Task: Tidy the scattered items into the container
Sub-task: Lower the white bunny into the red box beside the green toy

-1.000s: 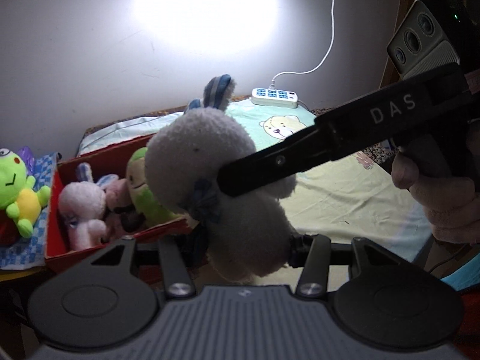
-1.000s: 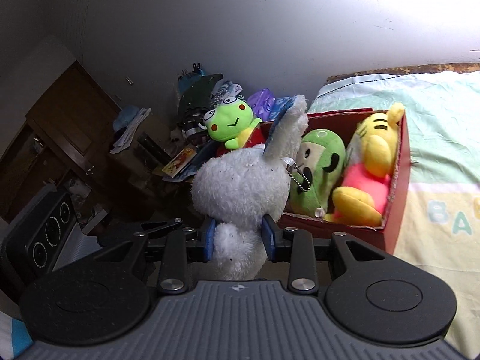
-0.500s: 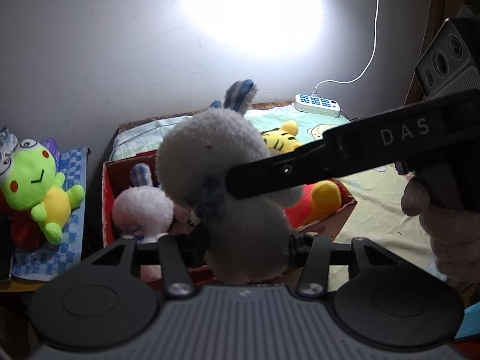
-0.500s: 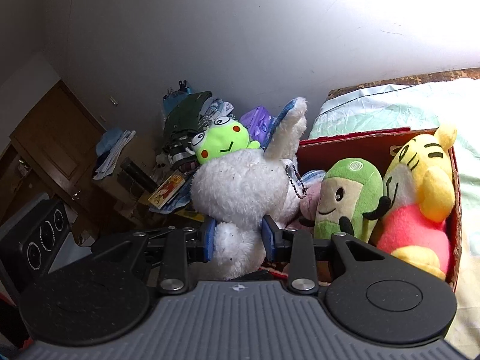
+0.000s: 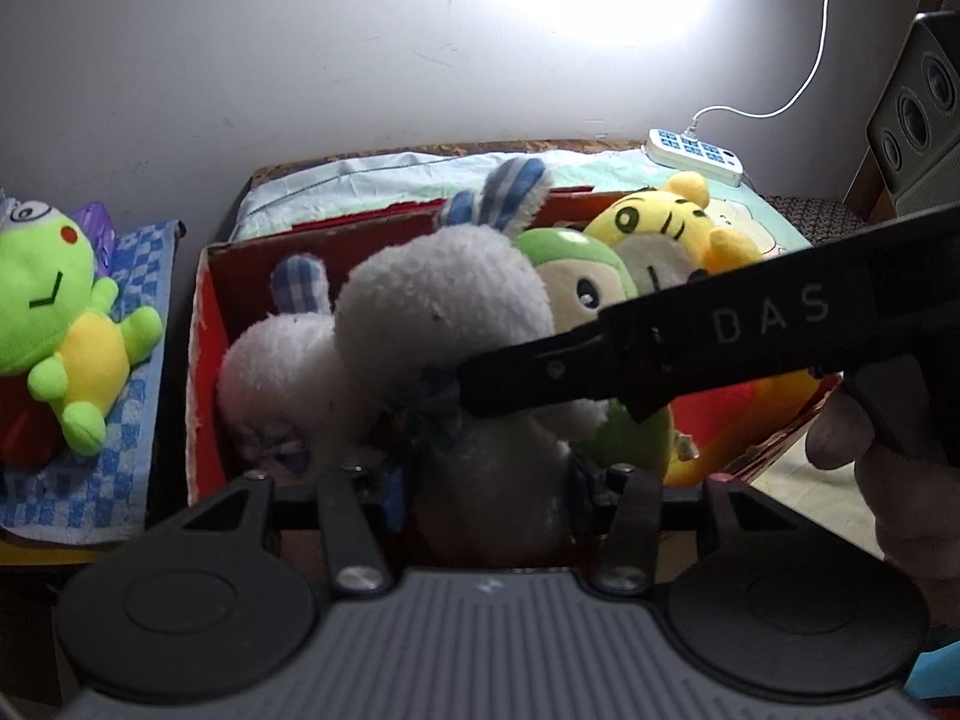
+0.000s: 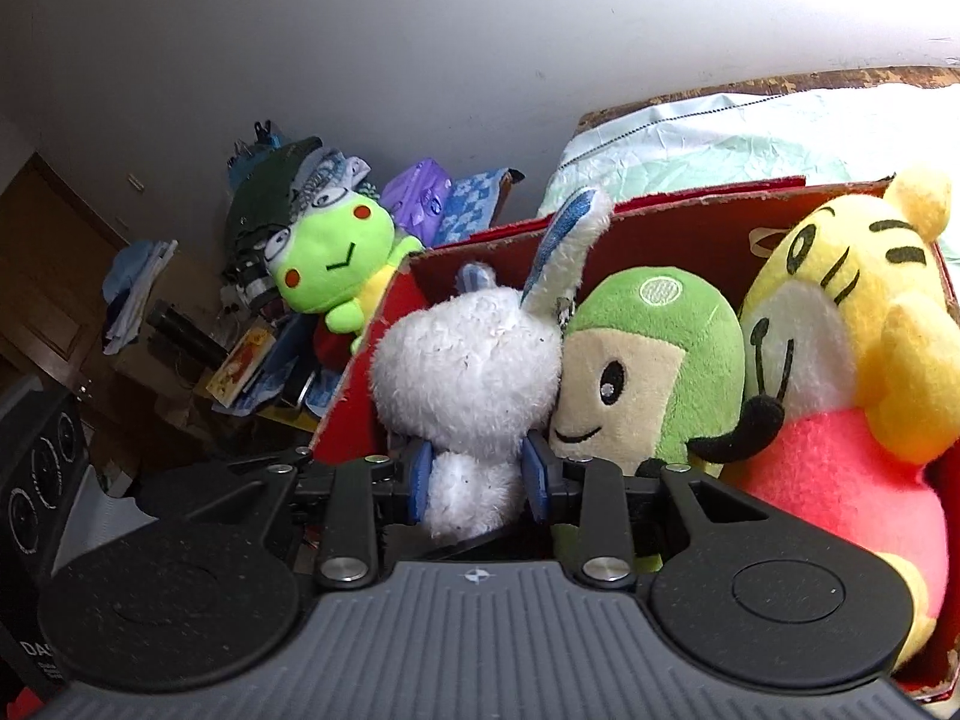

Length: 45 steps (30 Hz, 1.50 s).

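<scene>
Gripped in the left claw (image 5: 486, 483) by the plump lower body: a fluffy white rabbit (image 5: 444, 324) with matted, nubbly pile, a round head and upright ears lined in blue check. Partly closed around that soft belly, pads sunk into the fur on both sides.

Pinched as well by the right claw (image 6: 479, 474), a long black arm reaching in from the right at the blue bow on the neck. Narrow gap there, blue pads closing with fur bulging between them.

Directly beyond both claws, a red cardboard box (image 5: 201, 360), rectangular, with a frayed rim worn pale. Rabbit held at its near wall, head over the inside and touching the smooth face of a green hooded doll (image 6: 654, 372).

Right of that, packed against it, a short-pile yellow tiger (image 6: 840, 324) with black stripes and a pink belly. Left of the left claw, inside the box, a second white rabbit (image 5: 270, 372), equally shaggy.

Farther left, outside the box, a glossy lime frog (image 5: 54, 312) lying on a blue checked towel (image 5: 132, 420). Far beyond, on the pale green bedsheet (image 6: 750, 132), a white power strip (image 5: 696, 156). At the right edge, a hand (image 5: 888, 480) on the right claw's grip.
</scene>
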Motion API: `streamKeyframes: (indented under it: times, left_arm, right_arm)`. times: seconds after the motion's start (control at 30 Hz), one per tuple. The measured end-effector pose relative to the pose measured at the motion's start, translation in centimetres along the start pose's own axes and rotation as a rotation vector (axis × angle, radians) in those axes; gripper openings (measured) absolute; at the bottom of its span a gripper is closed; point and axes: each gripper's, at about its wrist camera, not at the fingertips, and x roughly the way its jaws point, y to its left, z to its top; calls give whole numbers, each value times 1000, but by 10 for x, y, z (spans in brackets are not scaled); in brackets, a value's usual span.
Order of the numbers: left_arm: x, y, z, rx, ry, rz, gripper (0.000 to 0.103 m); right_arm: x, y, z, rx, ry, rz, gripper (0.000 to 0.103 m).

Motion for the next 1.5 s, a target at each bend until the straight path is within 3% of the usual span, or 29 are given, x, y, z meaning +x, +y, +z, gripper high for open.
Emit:
streamKeyframes:
  times: [0.33, 0.63, 0.73, 1.03, 1.23, 1.5]
  left_arm:
    - [16, -3, -1, -16, 20, 16, 55]
    - [-6, -9, 5, -33, 11, 40, 62]
    - [-15, -12, 7, -32, 1, 69, 65]
    - [-27, -20, 18, -43, 3, 156, 72]
    - [-21, -24, 22, -74, 43, 220, 74]
    - [-20, -25, 22, -145, 83, 308, 85]
  right_arm:
    - [14, -3, 2, -55, 74, -46, 31]
    - [-9, 4, 2, -61, 15, -48, 38]
    - [-22, 2, 3, -45, -20, -62, 43]
    - [-50, -5, 6, 31, -96, -197, 44]
    - [-58, -5, -1, 47, -109, -225, 44]
    - [-61, 3, -10, 19, -116, -266, 44]
